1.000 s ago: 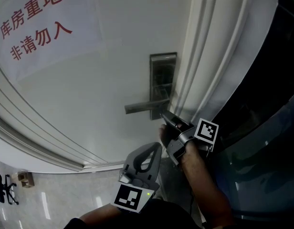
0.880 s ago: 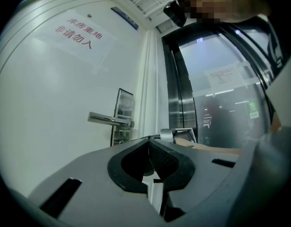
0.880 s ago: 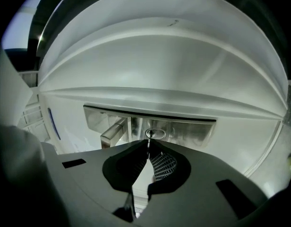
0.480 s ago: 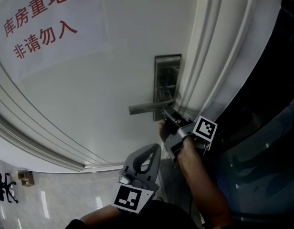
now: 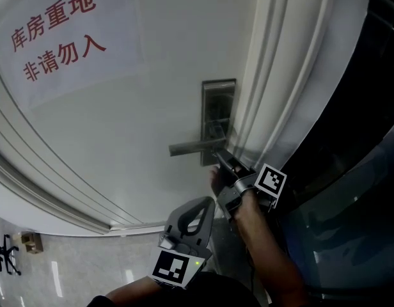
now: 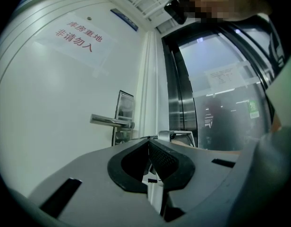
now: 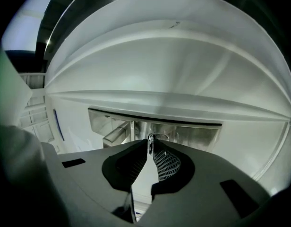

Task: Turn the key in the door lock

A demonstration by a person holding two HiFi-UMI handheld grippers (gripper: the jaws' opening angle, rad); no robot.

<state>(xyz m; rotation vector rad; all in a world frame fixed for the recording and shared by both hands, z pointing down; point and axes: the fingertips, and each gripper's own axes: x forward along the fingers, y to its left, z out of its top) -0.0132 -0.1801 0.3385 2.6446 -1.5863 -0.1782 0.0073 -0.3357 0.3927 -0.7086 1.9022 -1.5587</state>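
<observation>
Pinching the key between its two pads, my right gripper stood closed on that thin strip of metal, with a small ring showing just above the jaw tips. The key sat at the steel lock plate, low on the plate and to the right of the lever handle in the right gripper view. From the head view the right gripper pressed up against the lower end of the lock plate, just beneath the lever handle, which lay level and pointed away from the door's right edge. The lock plate was mounted close to that right edge of the white door, beside the ribbed door frame. A paper sign with red characters hung toward the door's upper left corner. My left gripper hung lower, well apart from the lock, with its jaws pressed together on nothing, as the left gripper view showed. That view also caught the lever handle and the lock plate beyond the jaws, and a dark glass door to the right of the frame. Glossy floor tiles showed below the door's bottom edge.
</observation>
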